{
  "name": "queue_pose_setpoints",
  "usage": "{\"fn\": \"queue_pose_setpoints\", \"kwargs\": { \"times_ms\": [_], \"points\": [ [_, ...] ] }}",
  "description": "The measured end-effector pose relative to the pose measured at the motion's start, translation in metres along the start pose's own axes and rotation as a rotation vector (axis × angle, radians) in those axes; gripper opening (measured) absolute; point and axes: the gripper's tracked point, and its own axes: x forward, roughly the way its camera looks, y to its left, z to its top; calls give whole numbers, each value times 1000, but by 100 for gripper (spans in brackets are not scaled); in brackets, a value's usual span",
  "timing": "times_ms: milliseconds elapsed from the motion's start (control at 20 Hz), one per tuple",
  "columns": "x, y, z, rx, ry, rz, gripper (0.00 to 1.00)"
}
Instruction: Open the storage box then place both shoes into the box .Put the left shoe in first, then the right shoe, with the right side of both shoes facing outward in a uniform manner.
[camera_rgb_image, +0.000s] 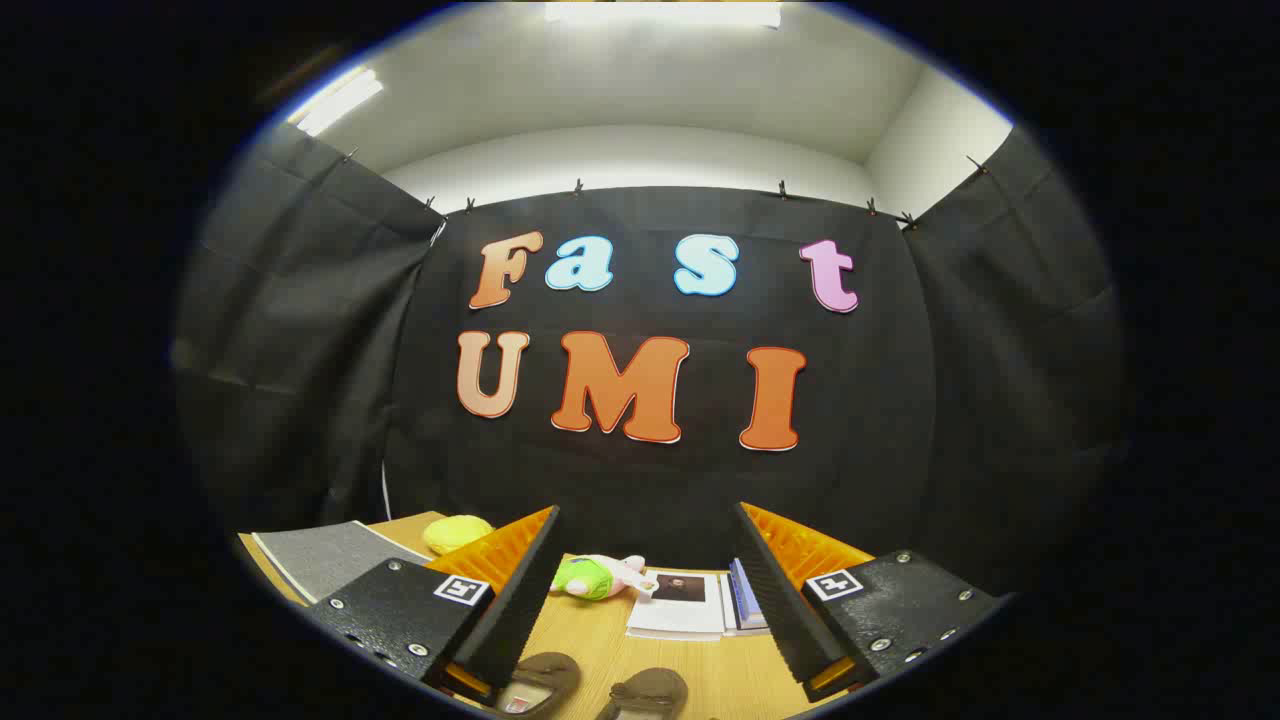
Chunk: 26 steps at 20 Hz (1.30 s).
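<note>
My gripper is held high over a wooden table, its two orange-and-black fingers spread wide apart with nothing between them. Two small brown shoes lie side by side on the table below the fingers: one shoe close to the left finger, the other shoe just right of it. Only their upper parts show. The gripper is well above both shoes and touches neither.
Beyond the fingers lie a green-and-pink plush toy, a white sheet with a picture and a stack of books. A yellow soft item and a grey board sit at the table's back left.
</note>
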Motion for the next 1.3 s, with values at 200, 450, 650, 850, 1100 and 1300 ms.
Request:
{"fn": "queue_pose_setpoints", "kwargs": {
  "times_ms": [200, 450, 650, 850, 1100, 1300],
  "points": [
    [-1, 9, 4, -12, -16, 19, 99],
    [-4, 18, 9, 4, -40, 55, 99],
    [-6, 23, 12, 20, -38, 72, 99],
    [-6, 31, 6, 60, -20, 106, 99],
    [-10, 75, -20, 174, 53, 247, 99],
    [-4, 114, -51, 207, 149, 335, 99]
  ]
}}
